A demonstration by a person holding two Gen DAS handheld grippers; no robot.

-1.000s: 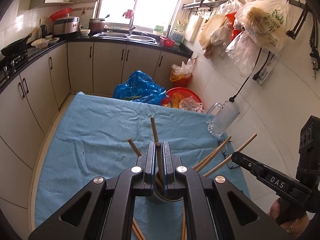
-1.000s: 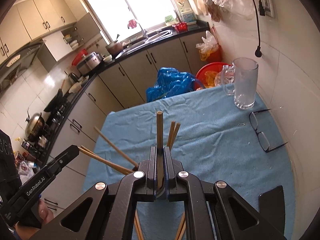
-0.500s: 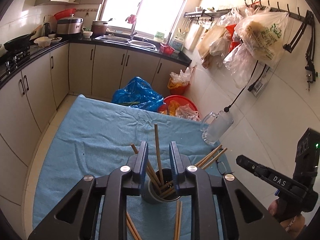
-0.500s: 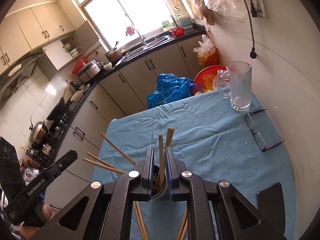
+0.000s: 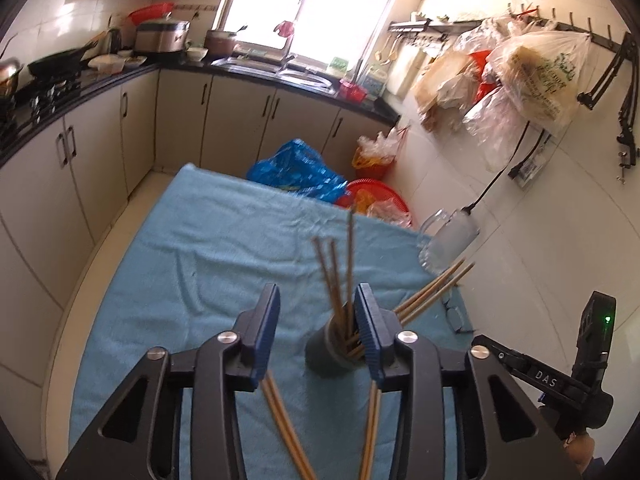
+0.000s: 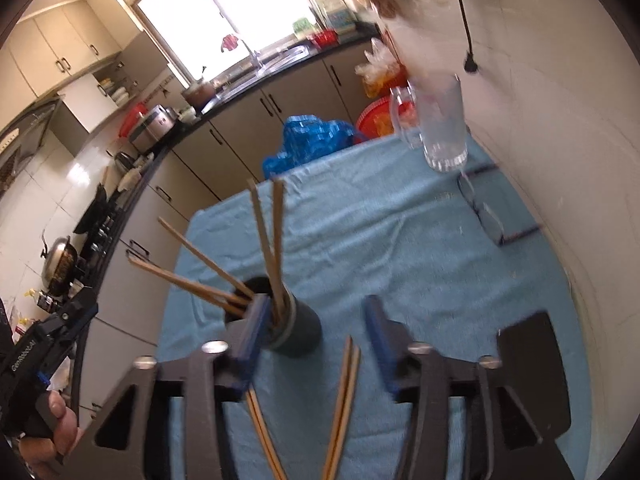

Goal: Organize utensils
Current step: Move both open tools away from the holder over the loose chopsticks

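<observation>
A dark round holder (image 5: 326,350) stands on the blue cloth (image 5: 224,264) with several wooden chopsticks (image 5: 340,276) standing in it. It also shows in the right wrist view (image 6: 298,330) with its chopsticks (image 6: 270,240). My left gripper (image 5: 316,332) is open and empty, its right finger beside the holder. My right gripper (image 6: 314,338) is open and empty, its left finger against the holder. Loose chopstick pairs lie flat on the cloth near me (image 5: 286,420) (image 5: 370,424), and they also show in the right wrist view (image 6: 342,400).
A glass mug (image 6: 440,124) stands at the cloth's far right corner, with eyeglasses (image 6: 486,214) near the wall. A black flat object (image 6: 534,372) lies at the near right. A blue bag (image 5: 296,174) and red basin (image 5: 372,196) sit on the floor beyond the table.
Both grippers were shut on a chopstick over the holder; they have opened, left the chopsticks standing in it and pulled back, the right one shifting to the right.
</observation>
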